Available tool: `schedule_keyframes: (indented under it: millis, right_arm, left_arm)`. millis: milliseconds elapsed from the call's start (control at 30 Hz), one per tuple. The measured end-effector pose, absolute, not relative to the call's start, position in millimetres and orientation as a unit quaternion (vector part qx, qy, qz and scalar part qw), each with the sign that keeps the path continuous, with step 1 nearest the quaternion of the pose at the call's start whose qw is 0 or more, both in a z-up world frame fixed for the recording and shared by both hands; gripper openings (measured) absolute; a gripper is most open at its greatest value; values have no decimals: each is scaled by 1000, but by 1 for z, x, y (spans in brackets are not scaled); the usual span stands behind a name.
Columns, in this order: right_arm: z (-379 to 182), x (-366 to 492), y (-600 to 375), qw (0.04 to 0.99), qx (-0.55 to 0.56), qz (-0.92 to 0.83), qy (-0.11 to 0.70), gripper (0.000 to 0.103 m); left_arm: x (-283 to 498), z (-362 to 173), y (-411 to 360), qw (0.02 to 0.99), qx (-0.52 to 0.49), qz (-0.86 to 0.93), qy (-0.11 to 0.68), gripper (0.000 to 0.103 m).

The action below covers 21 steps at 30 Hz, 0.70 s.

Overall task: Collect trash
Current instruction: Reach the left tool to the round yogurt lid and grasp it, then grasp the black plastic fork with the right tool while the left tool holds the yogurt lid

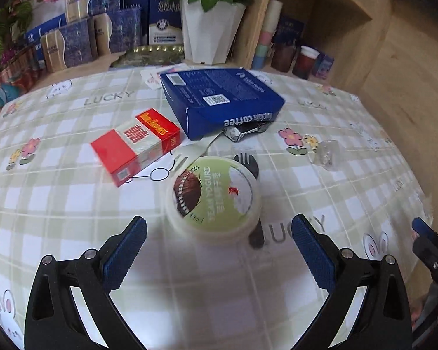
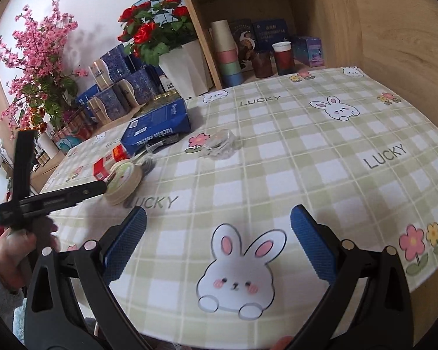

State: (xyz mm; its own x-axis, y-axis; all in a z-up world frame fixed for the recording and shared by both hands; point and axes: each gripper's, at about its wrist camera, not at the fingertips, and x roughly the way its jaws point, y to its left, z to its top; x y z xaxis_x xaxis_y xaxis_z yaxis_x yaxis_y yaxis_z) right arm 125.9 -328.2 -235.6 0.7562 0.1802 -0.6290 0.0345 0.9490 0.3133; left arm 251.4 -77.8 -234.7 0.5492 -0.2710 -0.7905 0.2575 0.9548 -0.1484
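The left tongs (image 1: 219, 245) are gaping, released, with the yogurt cup (image 1: 213, 197) sitting at 12 o'clock just beyond the tips. The right tongs (image 2: 219, 233) are hanging spread over the checked surface (image 2: 306, 160), gripping nothing. A red carton (image 1: 135, 145) is lying at 10 o'clock of the cup, and a blue coffee box (image 1: 219, 99) is farther off at 12.

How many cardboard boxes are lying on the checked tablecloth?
2: a blue coffee box toward the back, and a red box to its left, beside the yogurt cup. Others could be hidden.

Left gripper (image 1: 219, 245): jaws wide apart, above tablecloth (image 1: 73, 204)
Yogurt cup (image 1: 213, 195): just ahead, between fingertips
Black spork (image 1: 249, 166): under cup
Red carton (image 1: 135, 145): left of cup
Blue coffee box (image 1: 219, 99): behind
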Motion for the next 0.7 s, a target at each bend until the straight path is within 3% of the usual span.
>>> schedule_keyframes:
  millis: [367,433,700]
  right_arm:
    - [-241,149,-330,920,141,48,364,97]
    - [-241,153,-326,919,136,53,367,97]
    - [-237,170,-294,909,116,82,392,97]
  left_arm:
    - [291,-255,-82,869,-19,-107,483,97]
    - [289,-253,-83,869,-12,-114,481,84]
    - [256,-243,-57,860,-46,-158,483,82]
